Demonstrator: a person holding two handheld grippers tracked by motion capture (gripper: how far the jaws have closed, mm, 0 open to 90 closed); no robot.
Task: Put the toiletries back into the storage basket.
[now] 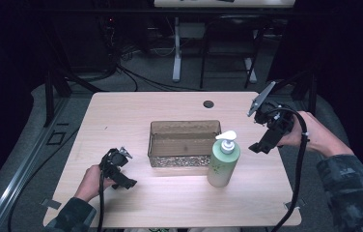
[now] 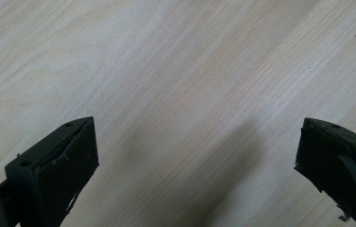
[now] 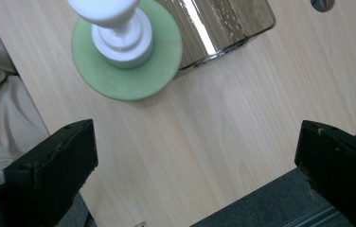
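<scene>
Green soap bottle (image 1: 224, 163) with a white pump top stands upright on the wooden table (image 1: 121, 116), right of centre and toward the near edge. It stands just beside the near right corner of a clear brownish plastic bin (image 1: 185, 143), which sits in the middle of the table.

To the right of the bottle, the right gripper (image 1: 260, 146) is held above the table's right edge in the person's right hand (image 1: 310, 135). It is near the bottle but not touching it. In the right gripper view its two black jaws stand wide apart with nothing between them, and the bottle's pump and green shoulder appear from above, beyond the jaws.

At the near left of the table, well apart from the bottle, the left gripper (image 1: 126, 182) is held low over the wood in the person's left hand (image 1: 90, 182). In the left gripper view its jaws are also spread wide and hold nothing, with bare wood grain between them.
</scene>
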